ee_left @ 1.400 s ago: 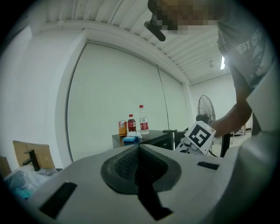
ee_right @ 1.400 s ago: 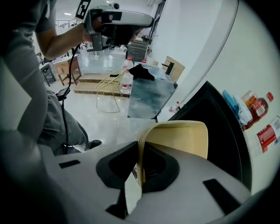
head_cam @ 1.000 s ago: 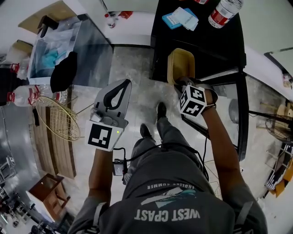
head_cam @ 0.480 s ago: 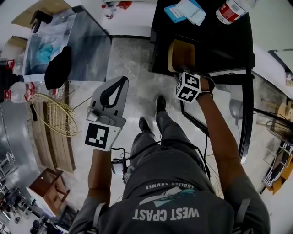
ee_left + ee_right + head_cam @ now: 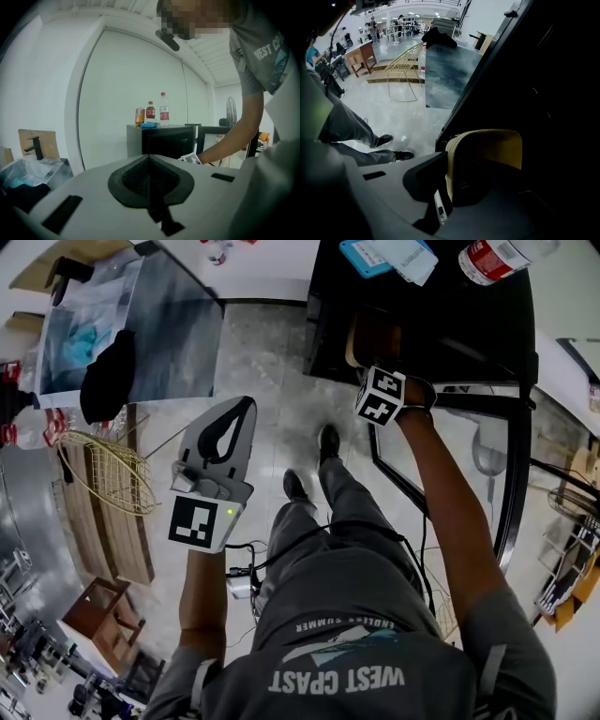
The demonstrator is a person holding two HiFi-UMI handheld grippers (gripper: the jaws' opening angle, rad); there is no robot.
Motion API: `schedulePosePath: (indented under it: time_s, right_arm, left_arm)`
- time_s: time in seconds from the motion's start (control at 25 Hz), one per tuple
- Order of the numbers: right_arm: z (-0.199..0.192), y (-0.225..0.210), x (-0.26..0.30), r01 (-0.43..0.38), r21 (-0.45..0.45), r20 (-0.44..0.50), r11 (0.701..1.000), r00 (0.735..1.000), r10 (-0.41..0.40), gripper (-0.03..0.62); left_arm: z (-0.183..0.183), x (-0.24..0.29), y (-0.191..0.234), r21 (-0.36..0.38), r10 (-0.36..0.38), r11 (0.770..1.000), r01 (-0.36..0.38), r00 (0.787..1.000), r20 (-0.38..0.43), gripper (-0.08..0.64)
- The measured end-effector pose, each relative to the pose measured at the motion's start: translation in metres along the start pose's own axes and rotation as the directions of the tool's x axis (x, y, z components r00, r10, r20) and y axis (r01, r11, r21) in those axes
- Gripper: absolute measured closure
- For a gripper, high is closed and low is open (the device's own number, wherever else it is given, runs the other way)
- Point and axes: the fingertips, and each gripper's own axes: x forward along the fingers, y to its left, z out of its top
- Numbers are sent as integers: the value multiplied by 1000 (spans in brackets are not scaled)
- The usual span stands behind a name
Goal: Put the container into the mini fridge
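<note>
The container (image 5: 487, 147), a tan open-topped bin, is at the mouth of the mini fridge (image 5: 441, 324). In the head view it shows dimly at about one o'clock, already in the shadow of the black cabinet. In the right gripper view darkness surrounds it from twelve through five o'clock. I cannot tell whether its base rests on a shelf.

The right gripper (image 5: 449, 180) is clamped on the container's near wall, one jaw outside the rim and the other inside the bin. It points steeply down into the opening. Its marker cube sits just at six o'clock of the container in the head view.

The fridge door (image 5: 514, 474) stands open at roughly three o'clock. A blue packet (image 5: 380, 254) and a red-labelled bottle (image 5: 497, 254) lie on top of the fridge near twelve and one o'clock.

The left gripper (image 5: 149, 164) hovers at about nine o'clock in the head view, well apart from the fridge. Its jaws are pressed together with nothing between them.

As I judge it, the task is well past halfway: the door is open, the bin is grasped and it has been brought to the cavity. What is left is to seat it inside, let go and draw the right gripper out. Shutting the door may follow, and the idle left gripper looks free for that.
</note>
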Motion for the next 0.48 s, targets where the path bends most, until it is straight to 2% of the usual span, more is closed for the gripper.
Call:
schedulePosePath:
  time_s: [0.28, 0.48]
  right_arm:
    - [-7, -12, 31, 22, 4, -29, 1000, 999, -22, 548]
    - [-15, -22, 49, 73, -5, -33, 997, 997, -73, 546]
  left_arm:
    - [-16, 7, 4, -21, 5, 1000, -6, 1000, -25, 545]
    - [-25, 11, 5, -31, 7, 999, -8, 999, -46, 545]
